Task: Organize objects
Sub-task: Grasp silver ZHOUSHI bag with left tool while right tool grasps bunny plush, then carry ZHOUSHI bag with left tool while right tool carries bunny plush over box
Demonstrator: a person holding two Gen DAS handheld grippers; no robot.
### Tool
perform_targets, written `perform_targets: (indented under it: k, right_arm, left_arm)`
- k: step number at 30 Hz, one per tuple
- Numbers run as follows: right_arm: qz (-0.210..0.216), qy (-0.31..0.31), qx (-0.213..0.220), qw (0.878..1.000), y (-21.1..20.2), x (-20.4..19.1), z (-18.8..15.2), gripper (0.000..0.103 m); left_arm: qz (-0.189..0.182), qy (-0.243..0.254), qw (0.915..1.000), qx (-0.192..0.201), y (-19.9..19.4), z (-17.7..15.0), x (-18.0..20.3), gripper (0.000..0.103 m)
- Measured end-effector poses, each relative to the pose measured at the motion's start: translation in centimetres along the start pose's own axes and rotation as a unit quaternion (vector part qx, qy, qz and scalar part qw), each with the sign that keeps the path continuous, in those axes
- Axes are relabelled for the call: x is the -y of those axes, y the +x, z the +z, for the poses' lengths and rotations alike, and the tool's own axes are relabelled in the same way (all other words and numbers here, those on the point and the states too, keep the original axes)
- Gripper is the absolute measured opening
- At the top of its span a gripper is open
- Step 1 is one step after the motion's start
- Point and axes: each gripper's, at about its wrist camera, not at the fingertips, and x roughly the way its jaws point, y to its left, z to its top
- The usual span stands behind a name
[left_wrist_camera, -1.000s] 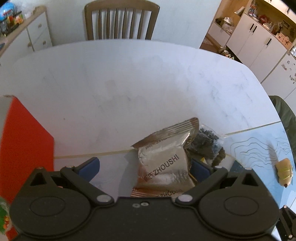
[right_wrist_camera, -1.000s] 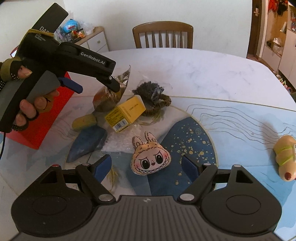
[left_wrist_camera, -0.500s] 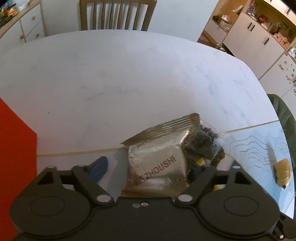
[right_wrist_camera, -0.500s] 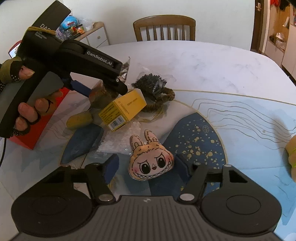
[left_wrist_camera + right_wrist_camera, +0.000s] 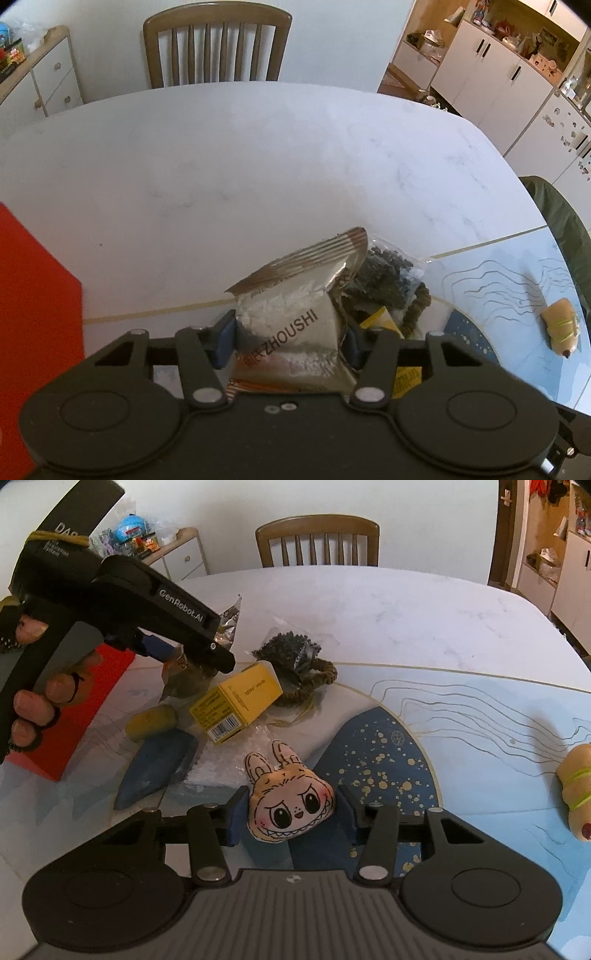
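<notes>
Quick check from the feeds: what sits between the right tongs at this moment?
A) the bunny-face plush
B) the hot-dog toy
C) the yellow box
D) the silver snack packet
A: in the right wrist view the right tongs have their blue pads against both sides of the bunny-face plush; the yellow box lies further up the table.

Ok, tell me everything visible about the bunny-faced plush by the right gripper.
The bunny plush is a flat, soft-looking fabric face: cream, two outlined ears, big dark eyes, pink cheeks, toothy grin. It lies face up on the blue speckled mat, ears pointing away. The right gripper brackets it, blue pads at both sides, apparently pinching it.
</notes>
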Motion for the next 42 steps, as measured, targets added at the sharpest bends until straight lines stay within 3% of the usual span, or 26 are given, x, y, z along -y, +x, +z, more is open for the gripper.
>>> perform_targets:
  k: [17,30,42]
  right_arm:
    - [0.013,0.038,0.049,0.998,-6.1,-1.5,0.9,0.048]
    - [0.043,0.019,0.086,0.995,-9.8,-6.8,3.1,0.048]
    - [0.074,-0.018,0.094,0.993,-10.4,-13.0,5.4,0.048]
  left_arm:
    - [-0.004,0.015,0.9995,0.027,-7.1,-2.3,-0.4,0.054]
    - [-0.006,0.021,0.9986,0.049,-13.2,-4.4,-2.8,0.054]
    - [0.005,0.015,0.9971,0.074,-17.6,-6.1,-7.1,0.054]
